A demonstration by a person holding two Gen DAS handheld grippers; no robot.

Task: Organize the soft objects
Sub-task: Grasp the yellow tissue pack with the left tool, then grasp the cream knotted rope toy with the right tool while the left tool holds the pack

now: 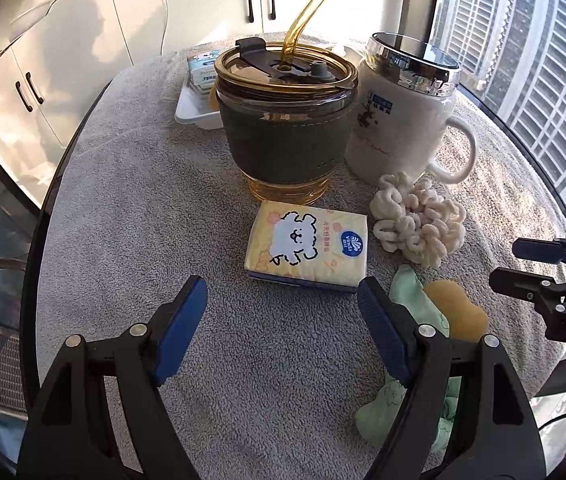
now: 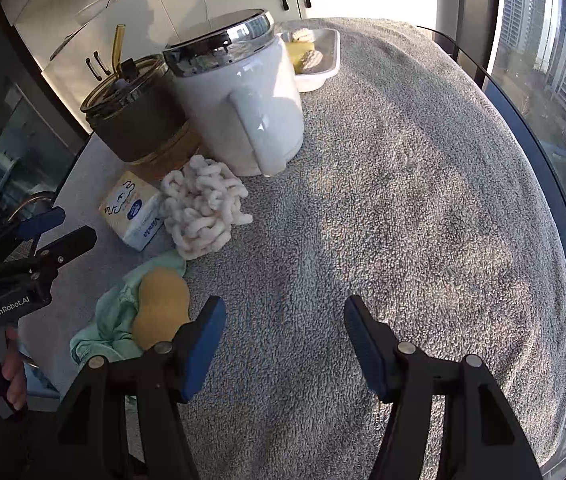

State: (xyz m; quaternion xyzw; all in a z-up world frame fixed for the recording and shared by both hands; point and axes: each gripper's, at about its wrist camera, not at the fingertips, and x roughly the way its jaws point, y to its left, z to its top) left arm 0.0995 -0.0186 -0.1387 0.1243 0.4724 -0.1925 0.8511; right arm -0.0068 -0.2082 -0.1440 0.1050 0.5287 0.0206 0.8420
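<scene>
Both sets of jaws stand spread and hold nothing: the left gripper (image 1: 282, 304) hangs over bare grey towel just short of the Vinda tissue pack (image 1: 307, 249), and the right gripper (image 2: 285, 326) over empty towel beside the yellow sponge (image 2: 160, 307) on the green cloth (image 2: 111, 320). The pack lies flat on the table (image 2: 423, 200) before the amber straw cup (image 1: 286, 120), with the cream chenille scrunchie (image 1: 417, 222) just beside it. To do this well, I judge the left jaws should straddle the pack's short sides and clear the cup before carrying it to the white tray (image 1: 191, 114).

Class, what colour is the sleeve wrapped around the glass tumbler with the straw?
Dark green sleeve on the amber glass tumbler; the left wrist view shows it best.
</scene>
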